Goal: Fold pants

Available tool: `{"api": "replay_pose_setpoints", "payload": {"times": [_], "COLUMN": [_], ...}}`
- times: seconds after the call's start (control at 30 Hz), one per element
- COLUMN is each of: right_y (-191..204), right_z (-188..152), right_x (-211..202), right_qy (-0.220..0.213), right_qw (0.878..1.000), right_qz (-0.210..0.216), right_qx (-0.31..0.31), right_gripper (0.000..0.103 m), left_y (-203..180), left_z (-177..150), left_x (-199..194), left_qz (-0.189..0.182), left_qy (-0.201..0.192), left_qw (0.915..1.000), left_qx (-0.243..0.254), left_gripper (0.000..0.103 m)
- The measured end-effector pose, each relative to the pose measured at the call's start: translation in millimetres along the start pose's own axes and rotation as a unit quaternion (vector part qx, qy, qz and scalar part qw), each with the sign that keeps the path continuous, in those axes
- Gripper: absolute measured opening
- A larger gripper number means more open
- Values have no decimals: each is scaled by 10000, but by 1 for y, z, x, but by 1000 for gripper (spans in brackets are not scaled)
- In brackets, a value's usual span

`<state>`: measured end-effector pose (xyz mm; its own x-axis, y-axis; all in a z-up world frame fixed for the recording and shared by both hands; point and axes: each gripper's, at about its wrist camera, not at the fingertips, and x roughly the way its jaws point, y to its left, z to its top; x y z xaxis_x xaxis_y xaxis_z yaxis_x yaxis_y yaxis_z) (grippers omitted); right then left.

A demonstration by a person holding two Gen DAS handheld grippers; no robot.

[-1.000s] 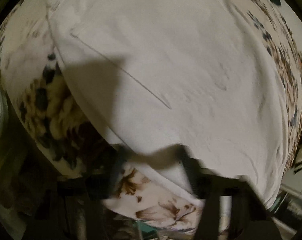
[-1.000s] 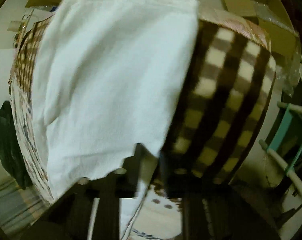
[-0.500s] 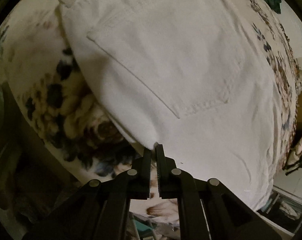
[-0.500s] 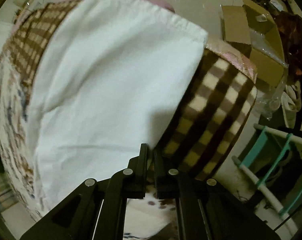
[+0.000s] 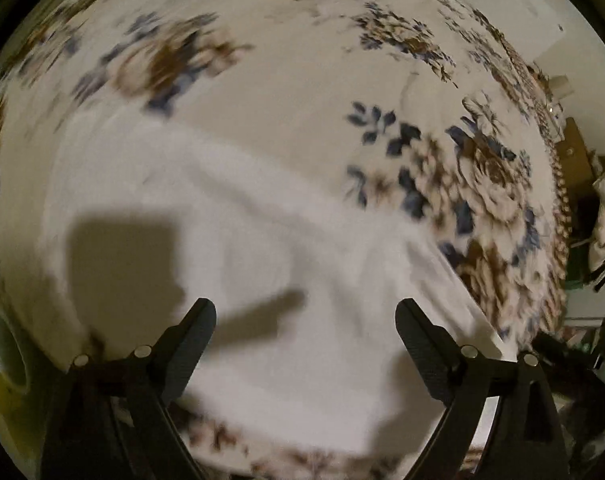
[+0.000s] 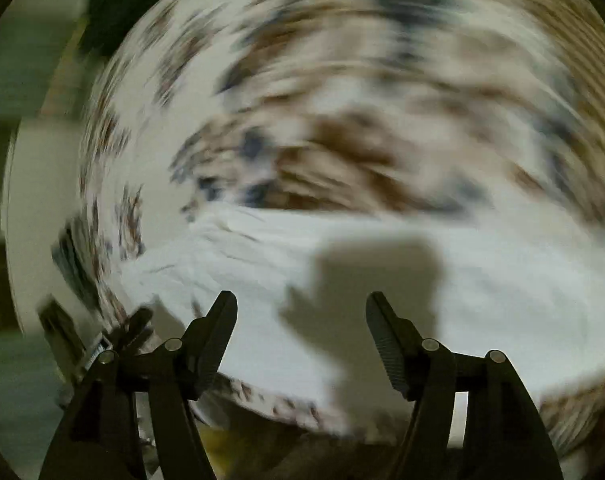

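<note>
Big floral bedspread (image 5: 302,60) filling most of both views, cream with brown and blue flowers, pretty smeared in the right wrist view (image 6: 342,100). On top of it, the white pants (image 5: 262,240) lying flat as a folded slab, near the close edge of the bed and running across the lower half of each picture (image 6: 482,280). Layered edges and creases of the pants visible at the left end in the right wrist view, otherwise too blurry for detail. Boxy dark shadow (image 5: 122,264) cast on the cloth in the left view, a similar 1 (image 6: 374,276) in the right view. Left gripper (image 5: 305,318) pointing steeply down at the pants from above, its 2 black fingers (image 5: 190,344) spread wide apart and spreading wider, nothing pinched between them, only cloth seen through the gap, and no touch on the fabric as far as the blur allows. Right gripper (image 6: 301,310) angled down too, jaws parting, fingers (image 6: 386,336) clear of the cloth with nothing caught between. Off to the left of the left view, a pale round thing (image 5: 4,348) at the bed's edge, too cropped to say what. Dark clutter (image 5: 594,240) past the right edge of the bed, unreadable.
</note>
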<state>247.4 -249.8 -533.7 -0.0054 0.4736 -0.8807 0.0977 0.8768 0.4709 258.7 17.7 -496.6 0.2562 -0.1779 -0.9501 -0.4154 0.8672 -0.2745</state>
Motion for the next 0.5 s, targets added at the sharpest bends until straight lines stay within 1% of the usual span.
{"api": "replay_pose_setpoints", "payload": {"times": [0.07, 0.1, 0.13, 0.17, 0.2, 0.23, 0.27, 0.3, 0.33, 0.37, 0.43, 0.47, 0.5], "right_y": [34, 44, 53, 53, 54, 50, 50, 49, 46, 42, 36, 30, 27], "right_z": [27, 40, 50, 55, 59, 61, 60, 58, 57, 59, 58, 60, 62], "right_x": [39, 53, 75, 85, 97, 102, 107, 108, 106, 100, 89, 85, 83], "right_qy": [323, 450, 737, 889, 1078, 1207, 1299, 1248, 1167, 1039, 684, 553, 518], "right_qw": [9981, 9967, 9932, 9910, 9885, 9866, 9844, 9835, 9842, 9868, 9907, 9916, 9915], "right_qz": [-94, -180, -335, -420, -459, -446, -502, -644, -727, -697, -777, -859, -932], "right_qx": [-524, -644, -833, -904, -959, -1000, -1076, -1141, -1119, -1024, -881, -789, -742], "right_gripper": [69, 69, 69, 69, 65, 44, 31, 12, 8, 6, 1, 0, 0], "left_y": [-10, -13, -13, -12, -9, -4, -1, 2, 4, 4, 4, 5, 6], "left_z": [16, 20, 20, 24, 25, 25, 26, 26, 25, 25, 24, 24, 24], "left_x": [23, 34, 40, 48, 56, 61, 65, 68, 69, 69, 67, 64, 59], "left_qz": [70, 163, 202, 258, 325, 333, 354, 367, 354, 356, 387, 375, 337], "left_qy": [101, 167, 221, 291, 357, 399, 436, 463, 463, 464, 508, 555, 568], "left_qw": [9998, 9995, 9993, 9989, 9985, 9983, 9981, 9980, 9981, 9981, 9977, 9976, 9977], "left_qx": [154, 200, 236, 276, 269, 246, 236, 209, 194, 202, 211, 166, 115], "left_gripper": [92, 92, 92, 92, 92, 92, 92, 92, 92, 92, 92, 92, 92]}}
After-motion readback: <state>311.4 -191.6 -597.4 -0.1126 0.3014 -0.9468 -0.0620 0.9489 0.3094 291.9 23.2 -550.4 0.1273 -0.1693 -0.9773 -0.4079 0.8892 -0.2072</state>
